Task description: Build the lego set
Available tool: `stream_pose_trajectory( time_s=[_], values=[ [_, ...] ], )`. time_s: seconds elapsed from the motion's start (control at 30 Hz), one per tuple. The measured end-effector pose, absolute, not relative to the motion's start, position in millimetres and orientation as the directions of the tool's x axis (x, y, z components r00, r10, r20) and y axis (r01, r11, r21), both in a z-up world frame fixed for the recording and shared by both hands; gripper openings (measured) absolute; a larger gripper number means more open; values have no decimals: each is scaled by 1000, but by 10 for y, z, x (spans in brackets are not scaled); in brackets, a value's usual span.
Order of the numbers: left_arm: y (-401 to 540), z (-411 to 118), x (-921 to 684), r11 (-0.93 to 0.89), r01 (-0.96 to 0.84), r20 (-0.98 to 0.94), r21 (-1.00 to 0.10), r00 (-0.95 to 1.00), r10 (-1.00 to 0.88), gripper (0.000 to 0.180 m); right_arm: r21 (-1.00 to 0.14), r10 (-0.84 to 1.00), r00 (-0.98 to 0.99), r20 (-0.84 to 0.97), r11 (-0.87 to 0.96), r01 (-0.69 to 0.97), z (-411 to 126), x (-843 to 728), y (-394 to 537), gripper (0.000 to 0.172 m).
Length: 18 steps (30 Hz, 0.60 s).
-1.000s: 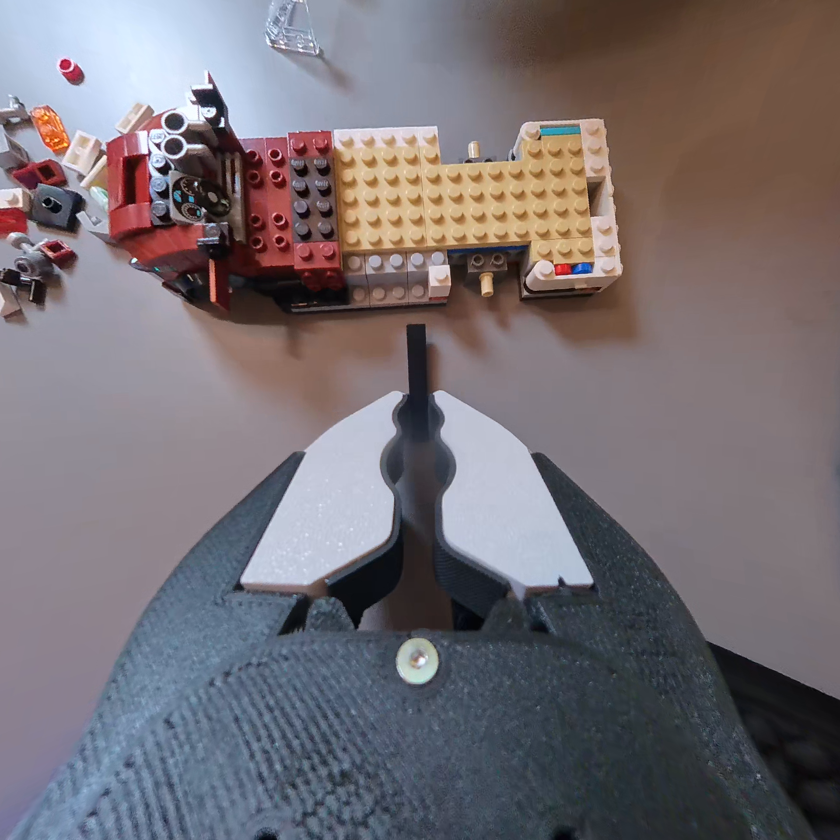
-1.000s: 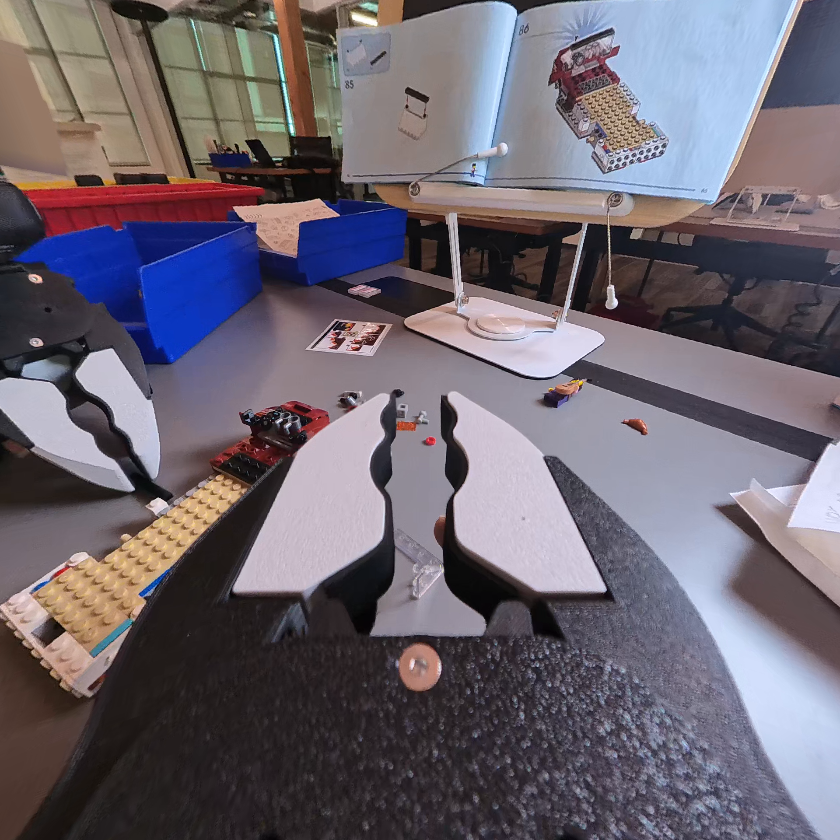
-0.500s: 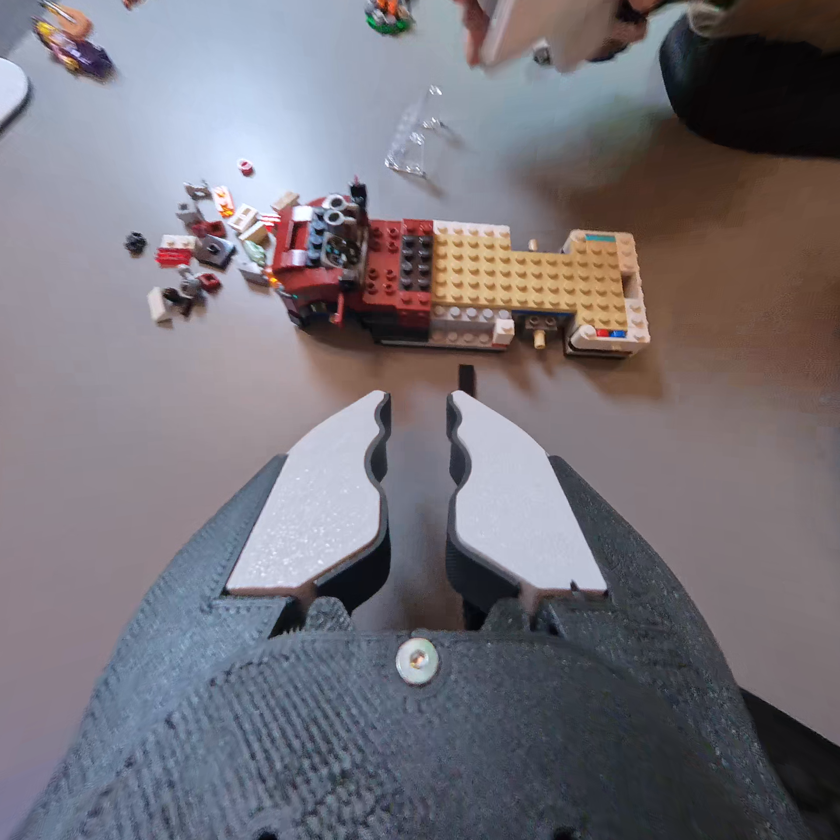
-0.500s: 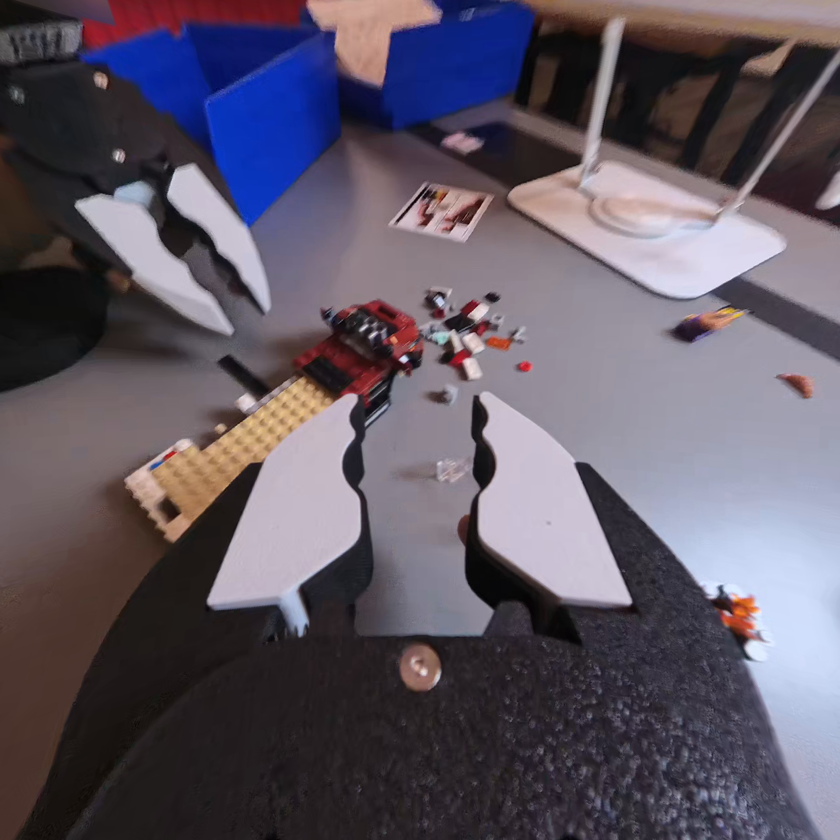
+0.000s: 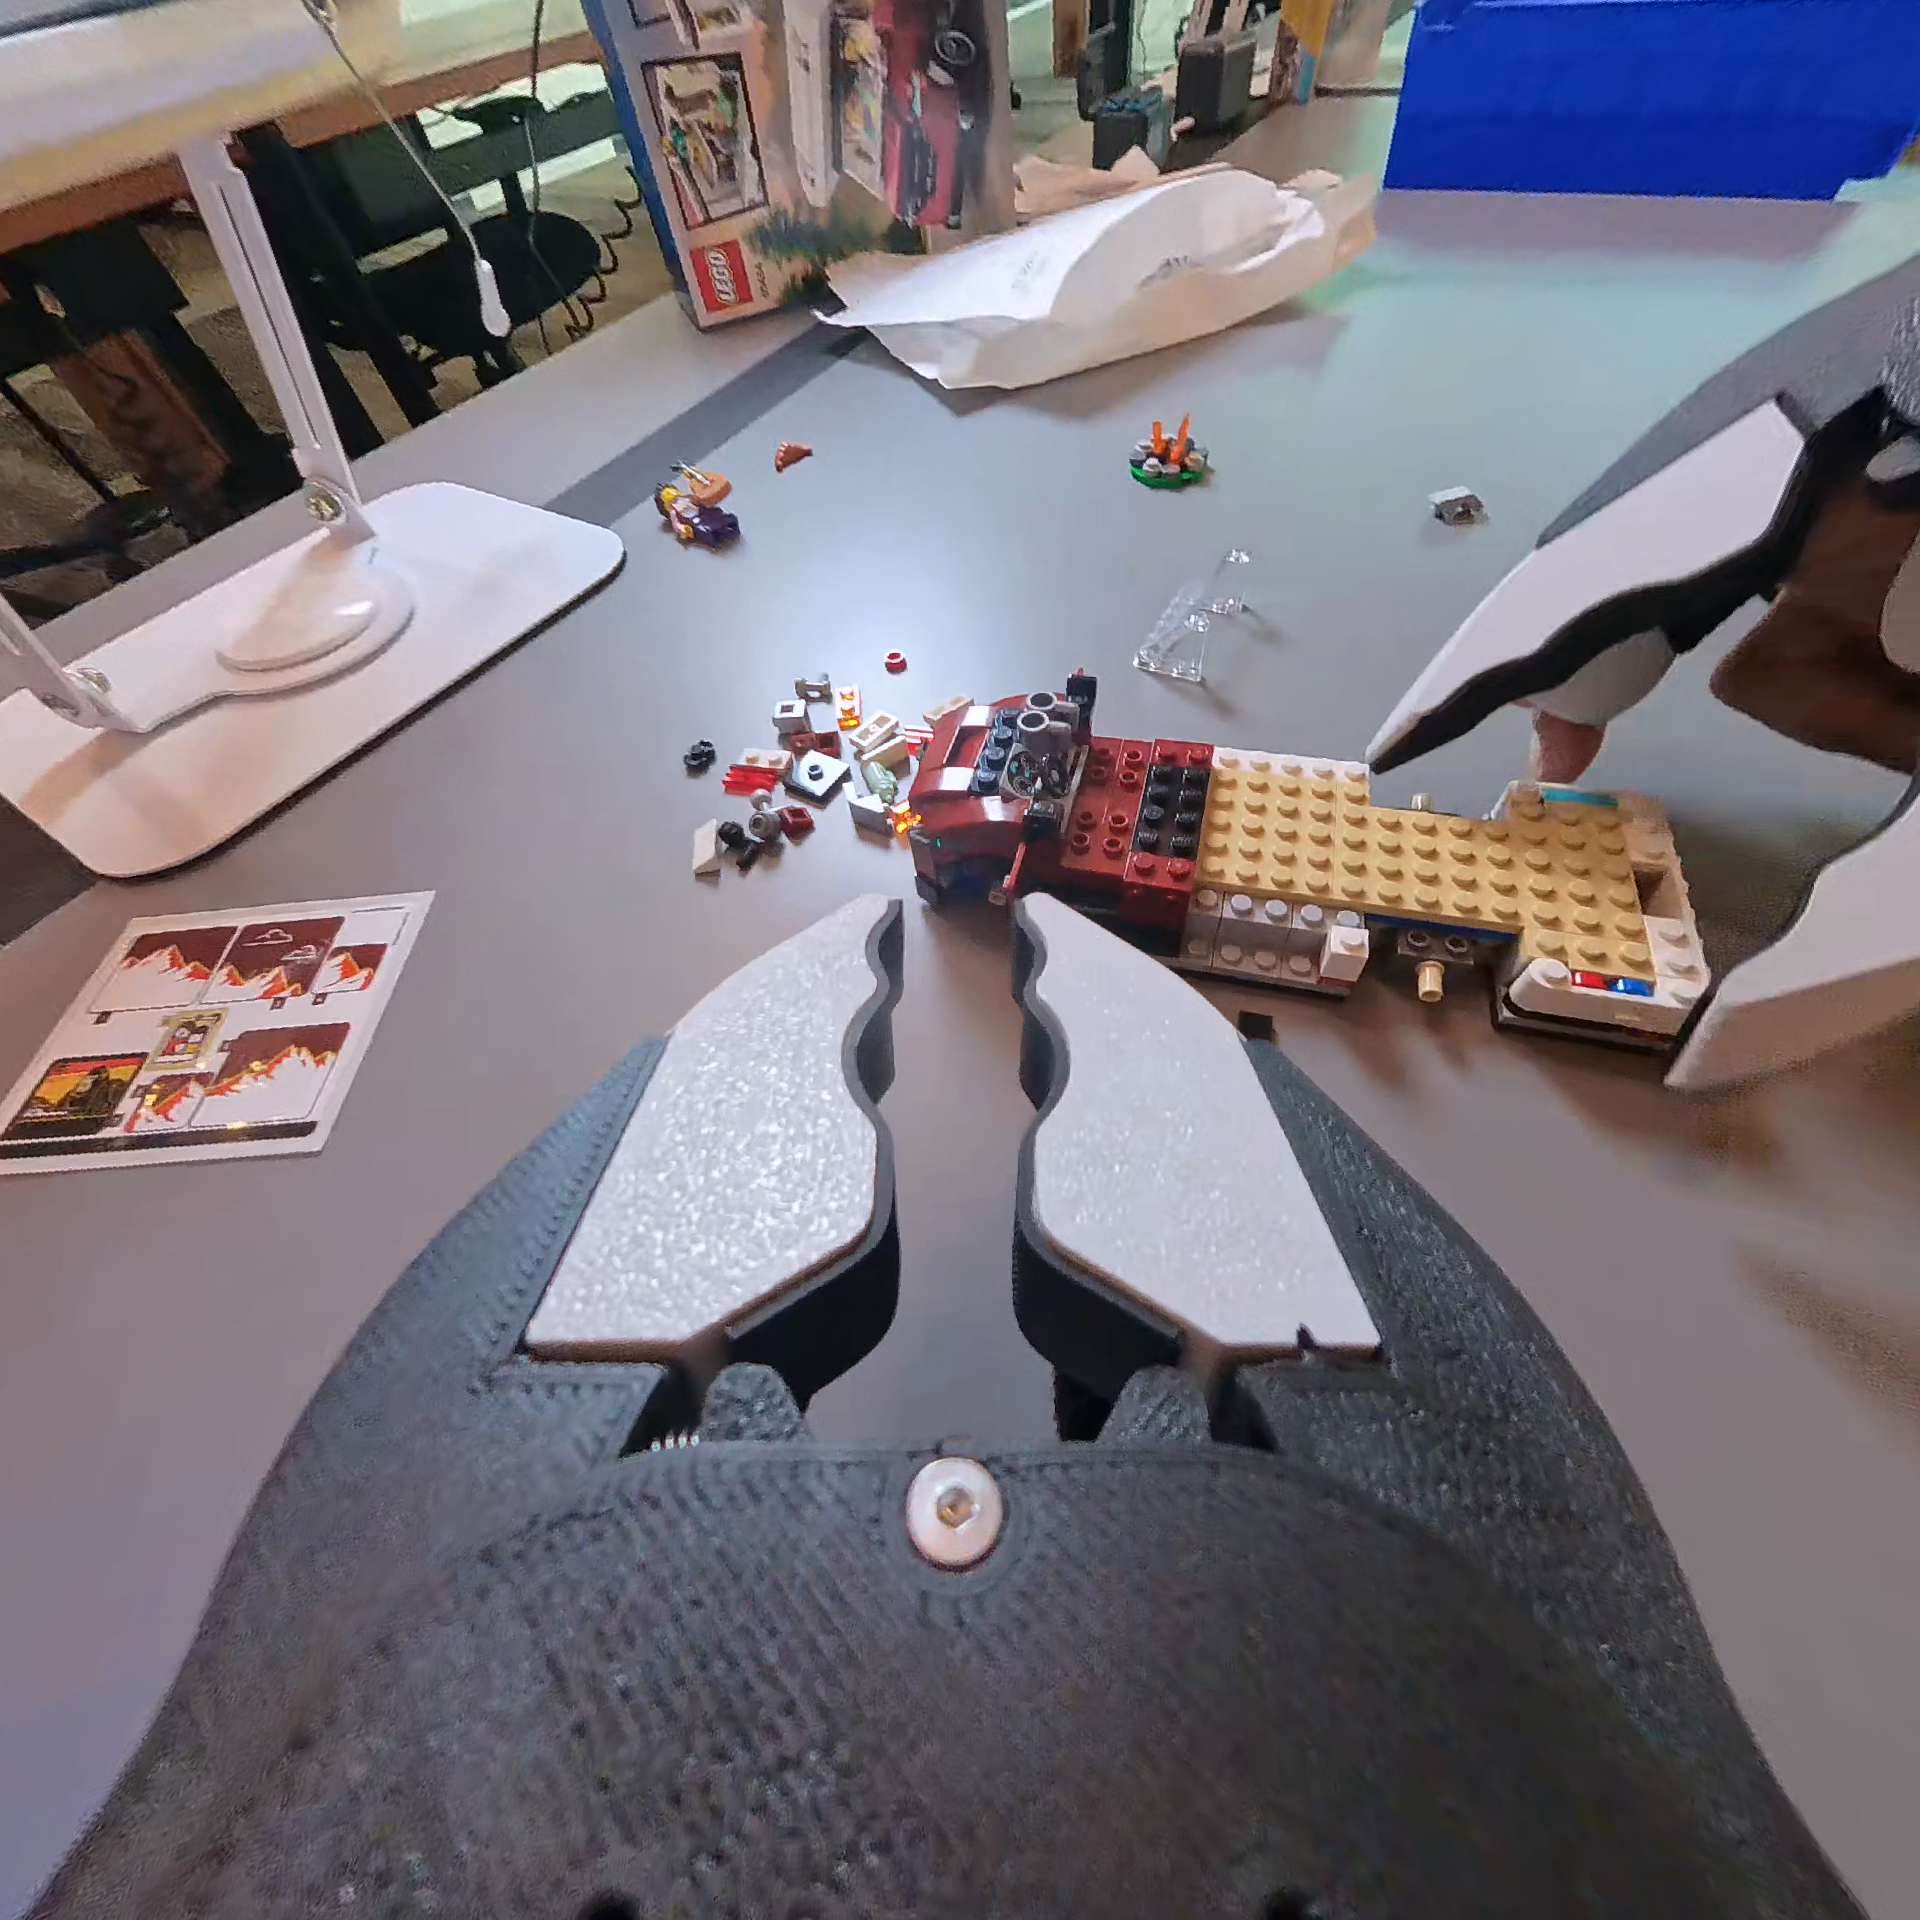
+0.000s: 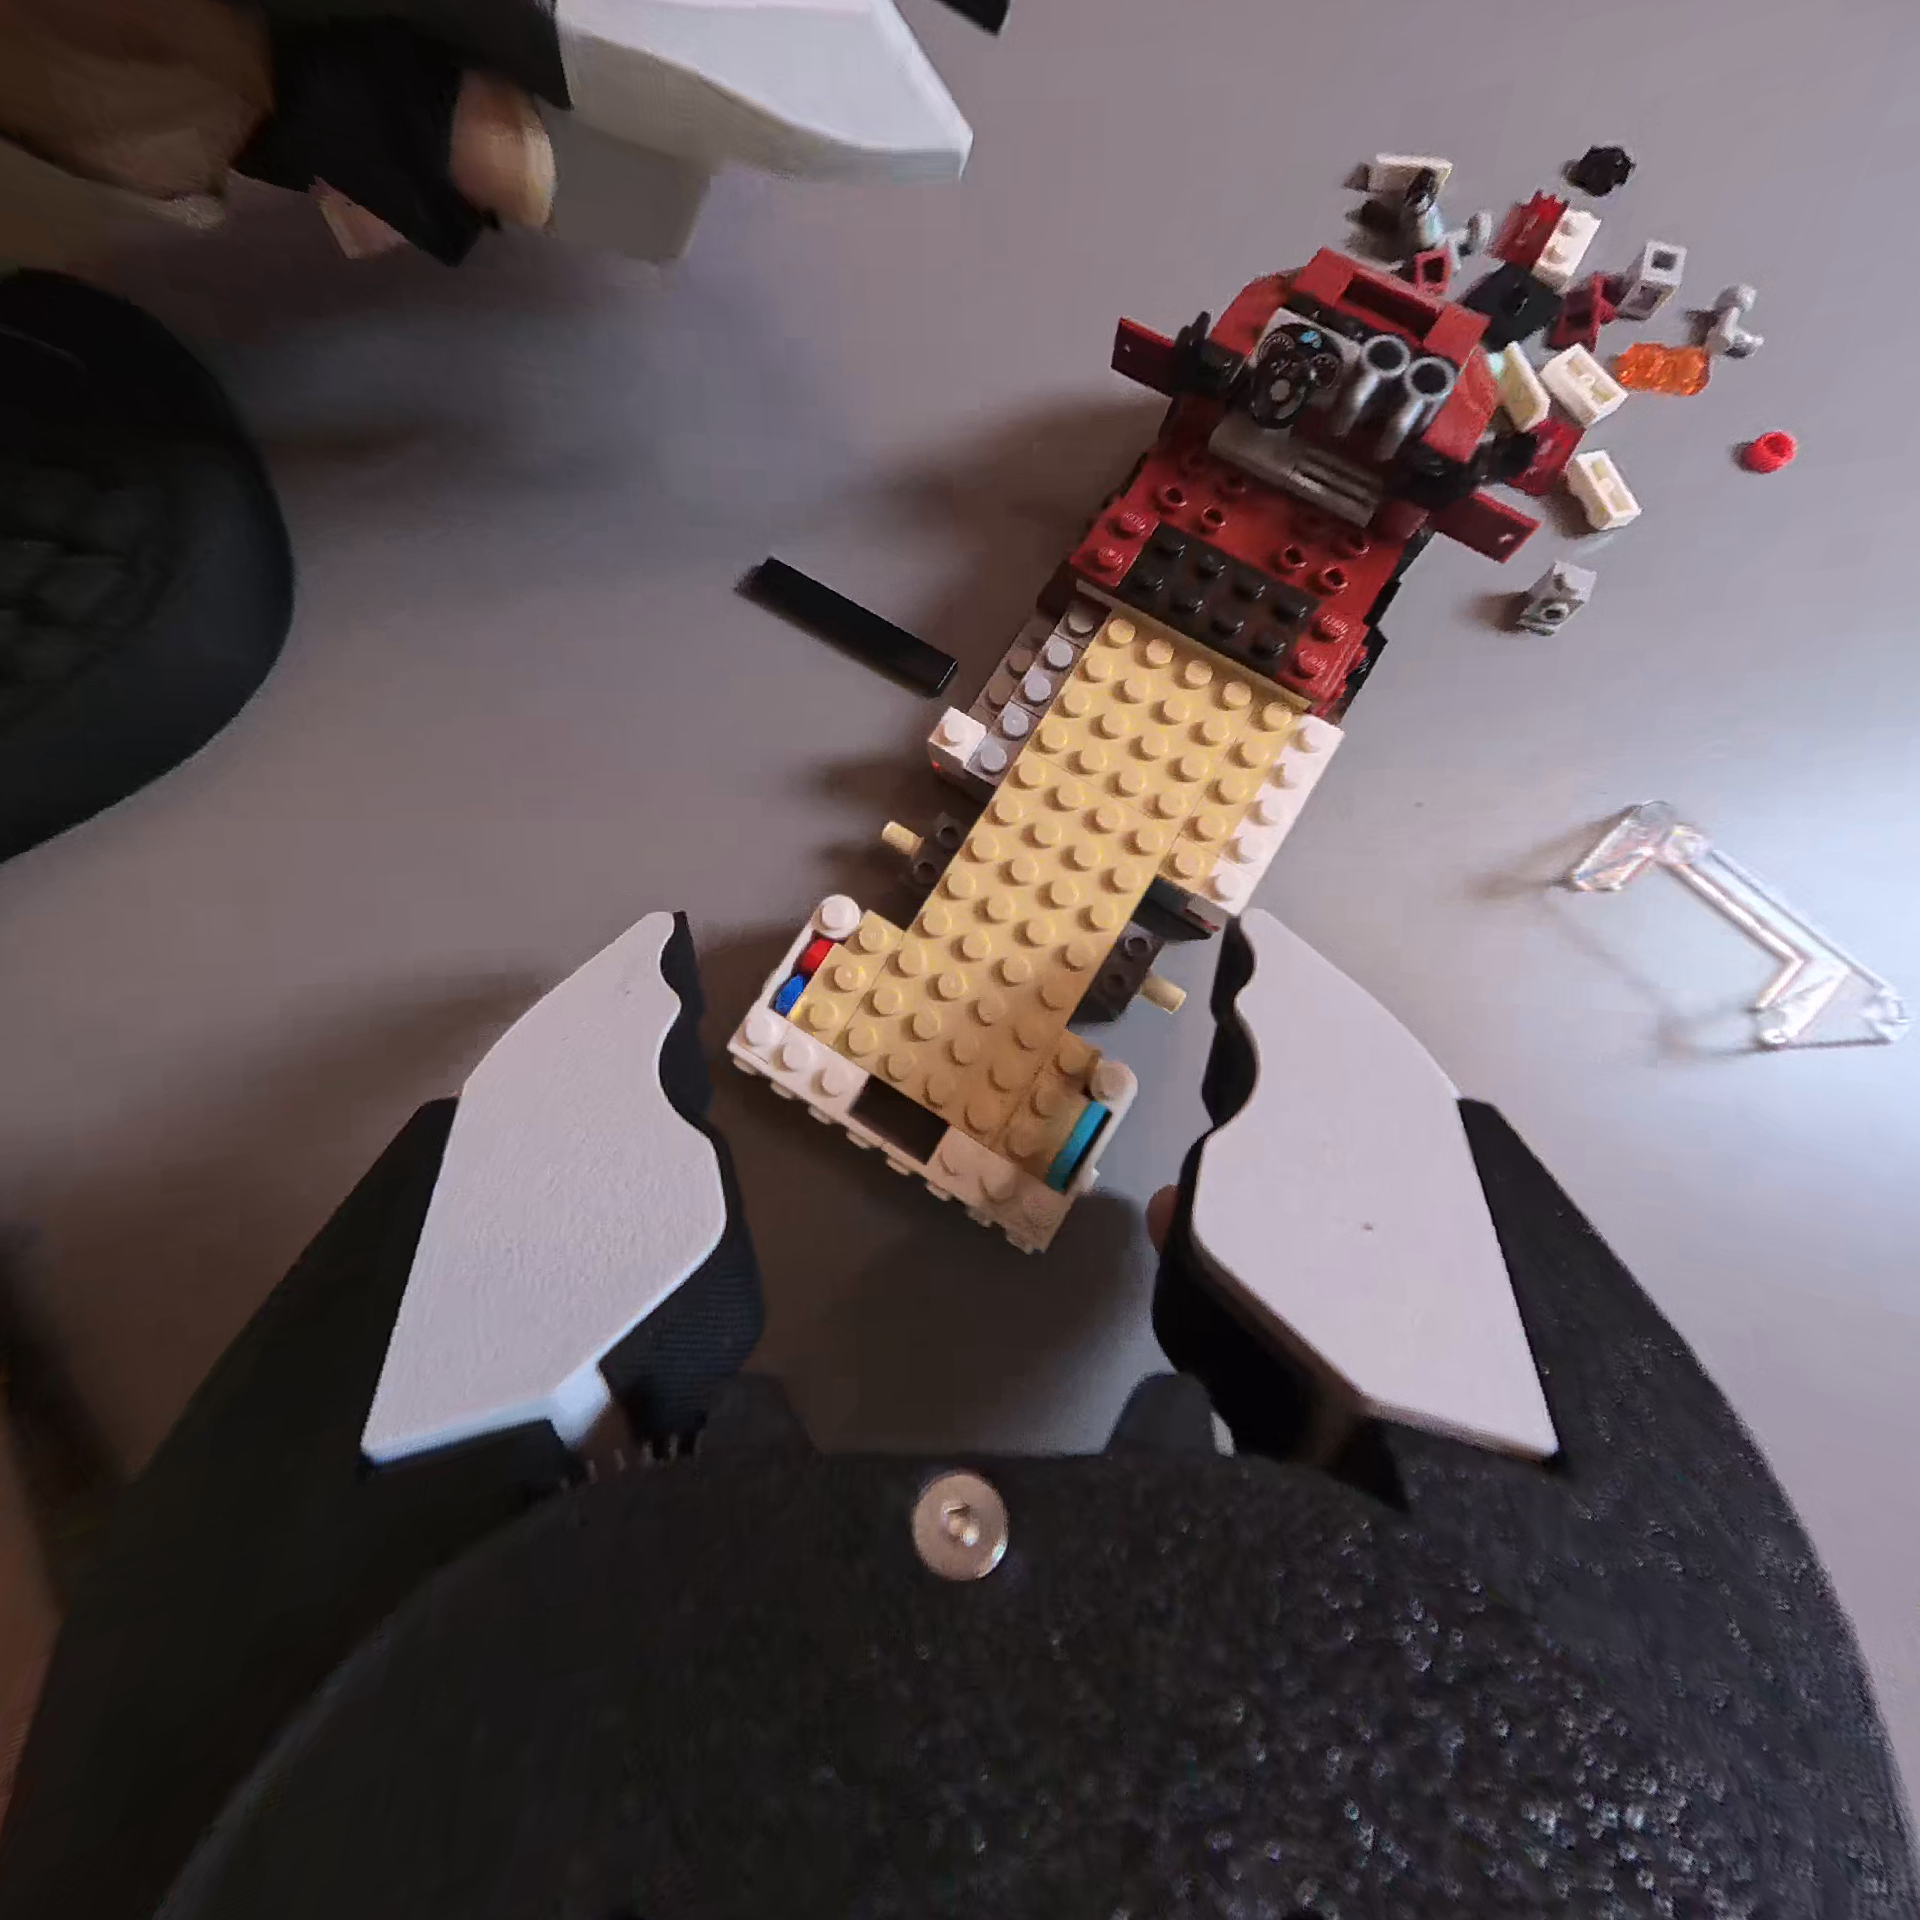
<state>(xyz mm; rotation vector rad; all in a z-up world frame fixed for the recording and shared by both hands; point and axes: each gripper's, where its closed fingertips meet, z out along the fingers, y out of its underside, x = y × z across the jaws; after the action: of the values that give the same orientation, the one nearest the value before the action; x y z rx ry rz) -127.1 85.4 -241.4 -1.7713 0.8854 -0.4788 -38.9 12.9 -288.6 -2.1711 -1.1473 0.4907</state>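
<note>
Left wrist view, my left gripper [image 5: 956, 914]: I see its two white fingers slightly parted with only bare grey table [image 5: 312, 1351] between them; nothing is gripped.
Left view, nearest thing: the half-built brick vehicle with a dark red front and tan studded bed [image 5: 1299, 862] lies just beyond my fingertips, a little to the right.
Left view, small parts: a scatter of loose red, white, grey and black bricks [image 5: 800, 769] sits left of the vehicle's red nose; a clear plastic windscreen piece [image 5: 1195, 623] lies farther off.
Left view, surroundings: a printed sticker sheet [image 5: 197, 1029] lies near left, the white base of a stand [image 5: 312, 644] far left, a toy box [image 5: 821, 145] and crumpled white paper bag [image 5: 1091, 270] at the far edge.
Left view, right gripper [image 5: 1538, 914]: its fingers are spread wide, one on each side of the vehicle's white rear end.
Right wrist view, my right gripper [image 6: 956, 966]: fingers wide apart, straddling the vehicle's rear; I see a gap on both sides, no pad pressing.
Right view, other things: a flat black bar-shaped brick [image 6: 852, 639] lies on the table left of the vehicle; the clear piece lies to the right.
</note>
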Motion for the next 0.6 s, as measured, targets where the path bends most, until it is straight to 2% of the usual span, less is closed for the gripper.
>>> stream_pose_trajectory(
  time_s=[0.07, 0.23, 0.43, 0.6],
  values=[
    [863, -2386, -1280, -169, -325, -90, -931, 652, -753, 19, -655, 818, 575, 17, -425, 625, -2954, -397, 144, 94],
    [833, -2420, -1256, -134, -365, -143, -921, 639, -756, 19, -613, 836, 544, 64, -398, 683, -2969, -301, 162, 74],
    [789, -2401, -1201, -105, -380, -169, -919, 621, -766, 20, -509, 941, 331, 71, -251, 823, -2974, 86, 25, 70],
    [794, -2440, -1199, -108, -390, -172, -914, 616, -768, 20, -496, 990, 117, 74, -65, 866, -2976, 307, -119, 70]
  ],
)
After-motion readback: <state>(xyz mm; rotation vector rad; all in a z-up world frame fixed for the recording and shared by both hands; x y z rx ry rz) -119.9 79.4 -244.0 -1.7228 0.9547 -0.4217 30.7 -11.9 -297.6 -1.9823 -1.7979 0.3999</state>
